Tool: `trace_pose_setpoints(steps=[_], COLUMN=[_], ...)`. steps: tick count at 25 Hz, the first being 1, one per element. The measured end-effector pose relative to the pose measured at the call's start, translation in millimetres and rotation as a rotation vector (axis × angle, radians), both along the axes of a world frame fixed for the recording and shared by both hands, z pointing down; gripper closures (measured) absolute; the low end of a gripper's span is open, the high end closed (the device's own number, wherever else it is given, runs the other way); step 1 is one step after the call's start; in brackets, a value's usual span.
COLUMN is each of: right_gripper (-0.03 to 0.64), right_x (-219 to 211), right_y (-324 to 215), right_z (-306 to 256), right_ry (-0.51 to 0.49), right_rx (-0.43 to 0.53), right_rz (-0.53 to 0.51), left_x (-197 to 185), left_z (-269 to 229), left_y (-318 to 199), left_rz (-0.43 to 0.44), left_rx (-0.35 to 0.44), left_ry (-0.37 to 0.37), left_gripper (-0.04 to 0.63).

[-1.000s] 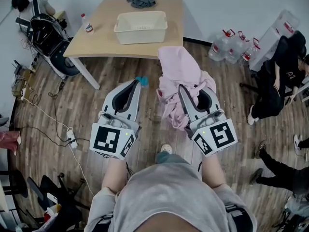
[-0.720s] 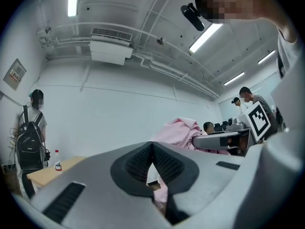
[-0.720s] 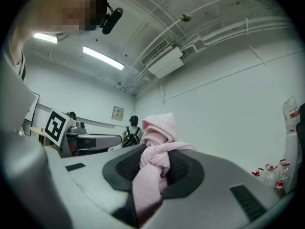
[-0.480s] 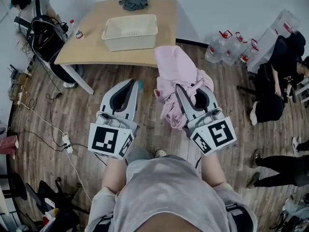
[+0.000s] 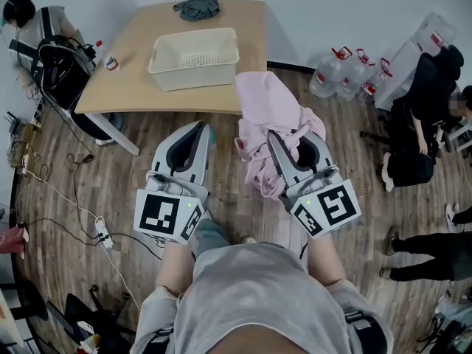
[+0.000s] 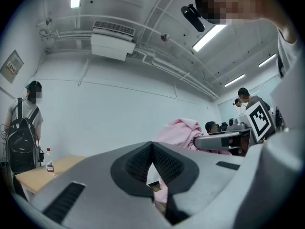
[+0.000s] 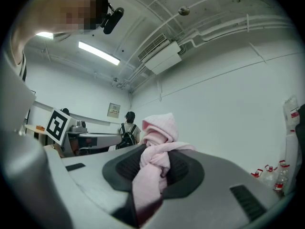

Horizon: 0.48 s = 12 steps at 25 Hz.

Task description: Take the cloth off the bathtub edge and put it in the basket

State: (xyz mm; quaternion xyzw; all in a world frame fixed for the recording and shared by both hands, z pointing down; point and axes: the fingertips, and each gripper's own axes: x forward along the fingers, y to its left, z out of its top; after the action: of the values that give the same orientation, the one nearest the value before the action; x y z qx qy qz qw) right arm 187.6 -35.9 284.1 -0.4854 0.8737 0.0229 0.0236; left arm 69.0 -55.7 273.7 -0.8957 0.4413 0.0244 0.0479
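Up front in the head view, the right gripper (image 5: 275, 139) has its 2 fingers (image 7: 224, 175) clamped on the pink cloth (image 5: 269, 113). They're parted only as far as the bunched fabric between the pads makes them. In the right gripper view the cloth (image 7: 155, 161) is squeezed into a knotty wad between the dark pads. 1 lump sticks out past the tips and the rest trails back toward the camera. From above, most of it piles up over the tips toward 12 o'clock and some droops at 7 o'clock beside the gripper body, so it's up in the air and not in anything.

The left gripper (image 5: 200, 130) sits just beside it at 9 o'clock, not touching it. Its 2 fingers (image 6: 90, 185) are together at the tips with nothing pinched between them. The pink showing through the little gap is just the cloth over in the other gripper.

Counting stuff: 1 cream basket (image 5: 193, 57) at 11 o'clock from the grippers. It stands on 1 wooden table (image 5: 133, 87) and looks empty. Behind it at 12 o'clock lies 1 grey rag (image 5: 197, 7), and 1 small bottle (image 5: 110, 62) stands at its 9 o'clock. At least 3 water jugs (image 5: 346, 72) stand on the floor at 2 o'clock.
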Motion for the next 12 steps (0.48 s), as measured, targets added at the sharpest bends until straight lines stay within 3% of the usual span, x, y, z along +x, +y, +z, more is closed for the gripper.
trace_pose_setpoints(steps=[7, 12], right_gripper=[0.514, 0.513], right_x=[-40, -49], right_y=[-67, -83], right_z=[-6, -3], right_ry=[0.001, -0.023], right_rx=[-0.004, 0.019], right_rz=[0.055, 0.078], left_x=[-40, -49], left_z=[-6, -3], left_y=[-74, -91], left_rz=[0.047, 0.066], left_rx=[-0.007, 0.013], left_ry=[-0.004, -0.028], left_gripper=[0.583, 0.583])
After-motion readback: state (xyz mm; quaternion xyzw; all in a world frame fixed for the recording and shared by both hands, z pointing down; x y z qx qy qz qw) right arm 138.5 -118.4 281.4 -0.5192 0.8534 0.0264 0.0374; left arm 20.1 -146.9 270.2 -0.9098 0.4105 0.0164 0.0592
